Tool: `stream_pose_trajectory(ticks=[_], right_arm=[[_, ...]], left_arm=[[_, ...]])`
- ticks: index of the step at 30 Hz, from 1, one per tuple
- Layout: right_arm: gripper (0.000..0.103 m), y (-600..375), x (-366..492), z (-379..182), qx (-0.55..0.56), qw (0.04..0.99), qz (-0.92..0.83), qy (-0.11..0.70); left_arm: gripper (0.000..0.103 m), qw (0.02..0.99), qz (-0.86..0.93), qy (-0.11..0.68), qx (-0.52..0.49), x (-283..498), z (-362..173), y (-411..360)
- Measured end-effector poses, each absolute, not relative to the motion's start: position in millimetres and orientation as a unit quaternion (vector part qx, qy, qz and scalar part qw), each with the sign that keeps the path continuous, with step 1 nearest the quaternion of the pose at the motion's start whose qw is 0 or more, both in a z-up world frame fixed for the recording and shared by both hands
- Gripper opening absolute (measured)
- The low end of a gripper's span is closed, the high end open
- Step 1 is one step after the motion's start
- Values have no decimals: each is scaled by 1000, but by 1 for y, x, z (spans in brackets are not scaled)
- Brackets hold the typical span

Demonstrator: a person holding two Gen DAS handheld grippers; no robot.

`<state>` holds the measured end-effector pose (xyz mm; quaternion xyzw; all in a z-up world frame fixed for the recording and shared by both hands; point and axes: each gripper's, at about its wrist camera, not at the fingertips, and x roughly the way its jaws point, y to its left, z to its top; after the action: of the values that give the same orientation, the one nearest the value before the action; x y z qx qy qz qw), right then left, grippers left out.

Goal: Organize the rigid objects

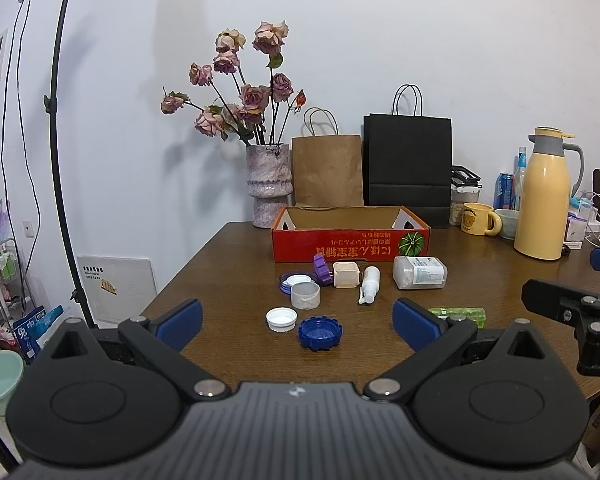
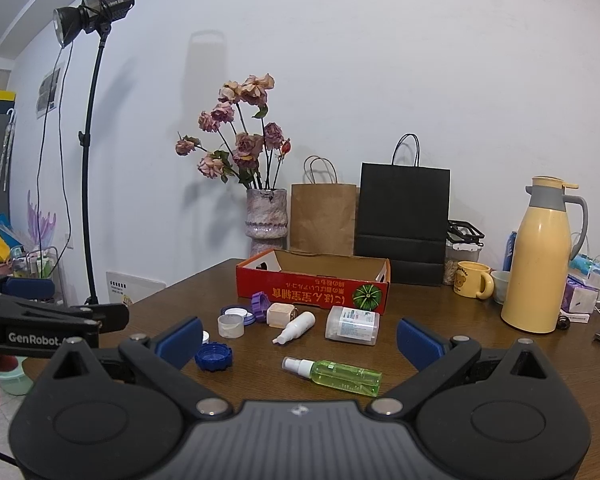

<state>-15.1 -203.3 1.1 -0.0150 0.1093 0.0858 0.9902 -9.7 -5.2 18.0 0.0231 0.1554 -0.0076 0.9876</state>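
Observation:
A red cardboard box (image 1: 350,242) (image 2: 312,290) stands open on the brown table (image 1: 228,280). In front of it lie a blue cap (image 1: 320,333) (image 2: 213,356), a white cap (image 1: 281,319), a grey cap (image 1: 305,295) (image 2: 231,326), a purple lid (image 1: 322,269), a beige cube bottle (image 1: 345,275) (image 2: 280,315), a small white spray bottle (image 1: 369,283) (image 2: 296,327), a clear jar on its side (image 1: 419,273) (image 2: 353,325) and a green spray bottle (image 2: 334,375) (image 1: 458,314). My left gripper (image 1: 298,326) is open and empty above the caps. My right gripper (image 2: 300,340) is open and empty above the bottles.
A vase of dried roses (image 1: 269,184), a brown paper bag (image 1: 327,170) and a black bag (image 1: 407,168) stand behind the box. A yellow thermos (image 1: 543,200), a yellow mug (image 1: 477,219) and cables sit at the right. A light stand (image 1: 58,160) rises at the left.

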Motion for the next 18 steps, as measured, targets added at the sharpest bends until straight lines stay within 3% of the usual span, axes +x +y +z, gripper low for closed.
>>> stream_pose_trajectory(ticks=[18], right_arm=[[103, -206, 10, -16, -11, 988, 86, 131]], left_arm=[[103, 983, -4, 182, 28, 28, -6, -5]])
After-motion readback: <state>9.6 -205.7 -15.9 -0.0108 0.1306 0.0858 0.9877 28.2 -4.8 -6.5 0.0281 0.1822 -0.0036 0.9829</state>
